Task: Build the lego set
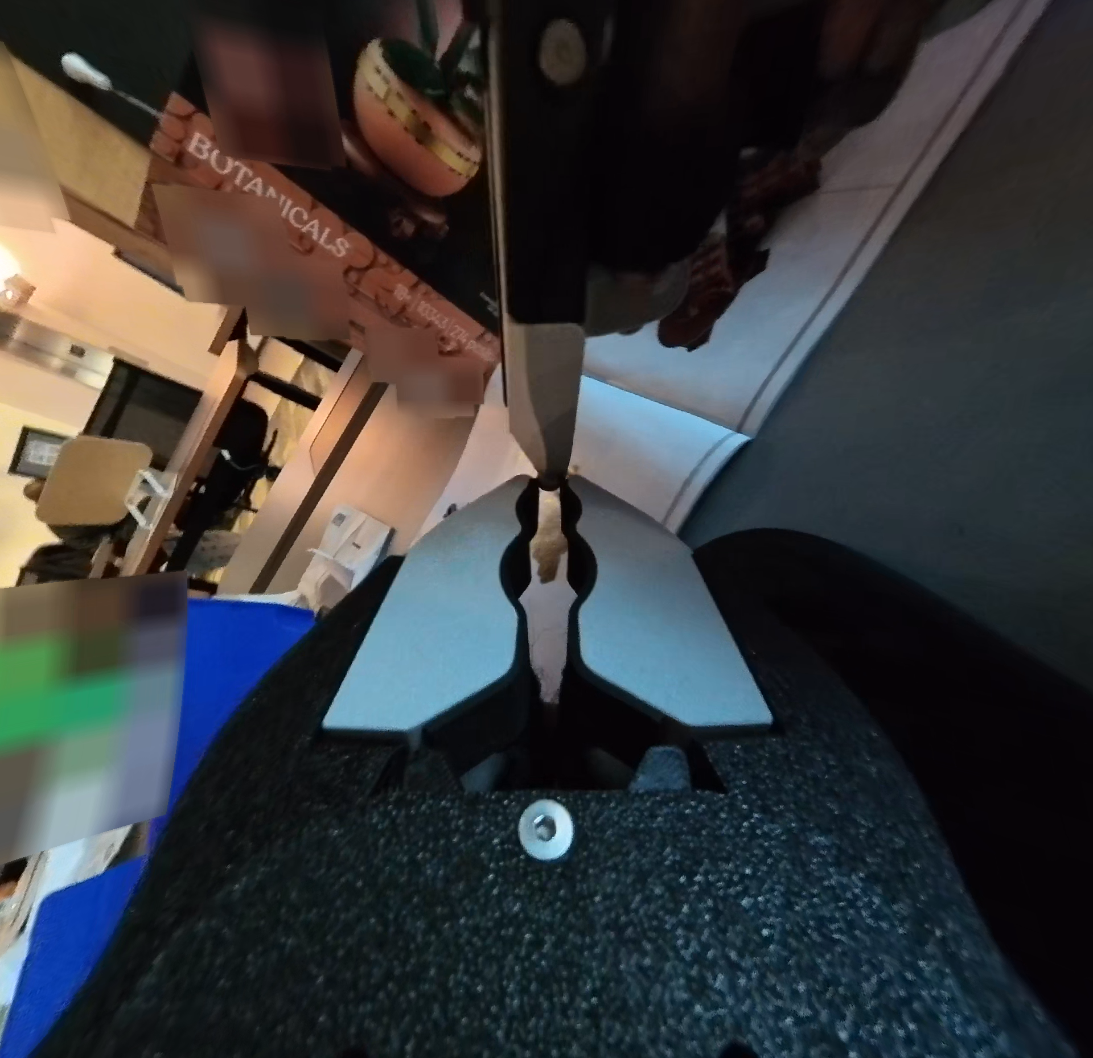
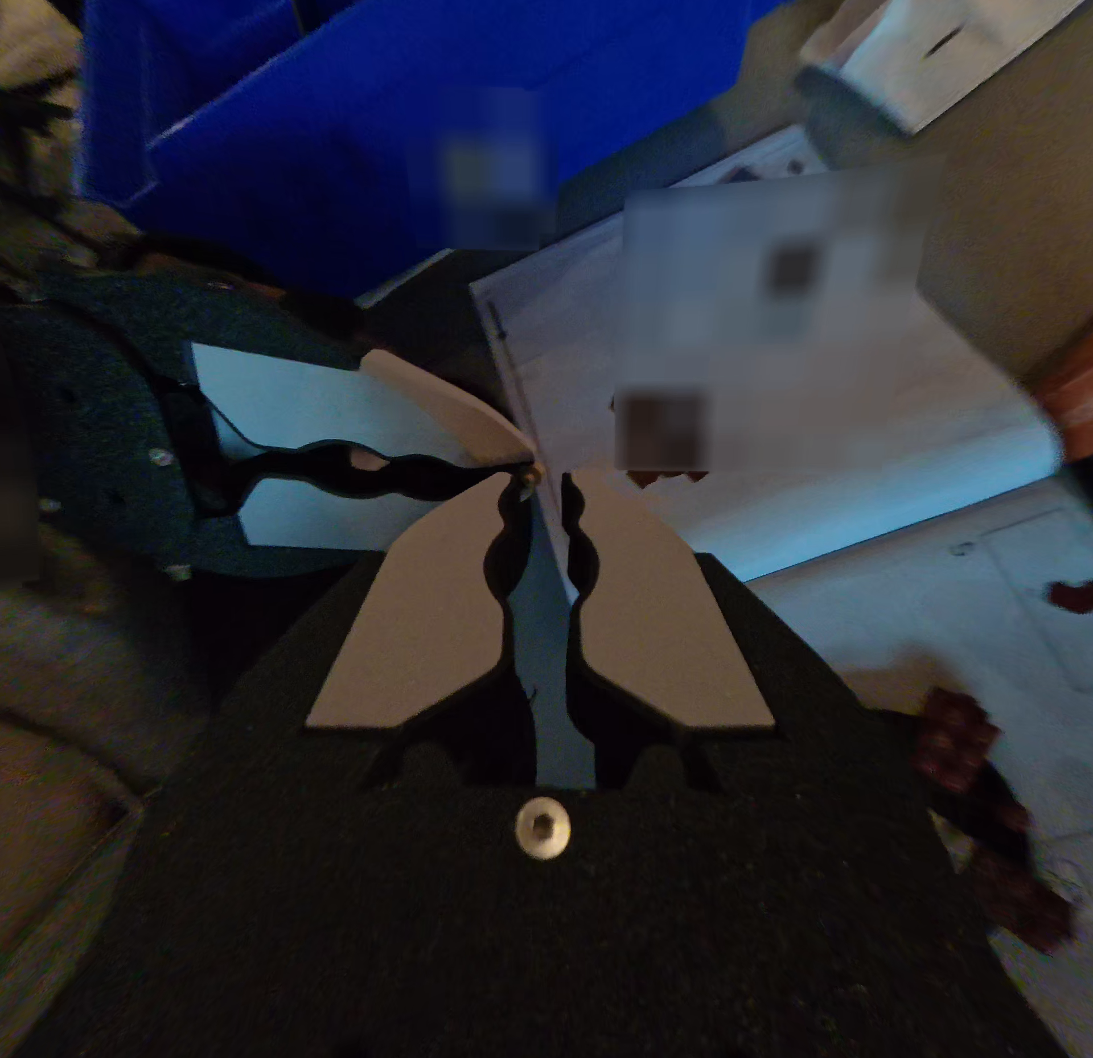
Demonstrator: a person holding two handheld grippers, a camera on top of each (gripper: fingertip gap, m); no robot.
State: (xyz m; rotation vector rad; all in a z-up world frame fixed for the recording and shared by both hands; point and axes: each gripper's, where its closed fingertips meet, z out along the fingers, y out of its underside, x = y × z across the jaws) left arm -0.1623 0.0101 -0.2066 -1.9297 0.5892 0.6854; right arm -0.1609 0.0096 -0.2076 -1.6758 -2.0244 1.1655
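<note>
The left gripper [image 1: 547, 488] has its fingers pressed nearly together, nipping a small beige bit [image 2: 534, 475] at the very tips, and that looks like the weak point. The hold is so far out on the fingers that a slight twist or a knock could flick the bit free. A knock seems likely enough, because the right gripper [image 2: 541, 485] has its own tips crowded right against the left one's, almost touching. The right gripper's fingers stand a little apart and straddle the near edge of a white box [image 2: 828, 497]. The edge runs up between them, close against one finger [image 2: 639, 604], with a gap showing on the other side, so nothing looks clamped there. If that hand shifts sideways it could shove the box or bump the left tips. The bit itself sits just beside the box edge, at the spot where both pairs of tips meet, held off the white surface [image 2: 887, 616]. If it drops, I judge it would be hard to spot in this dim light among the brown pieces [image 2: 952, 746] scattered on the surface. Blue bins [image 2: 414, 83] stand behind the box, well apart from the fingers.
</note>
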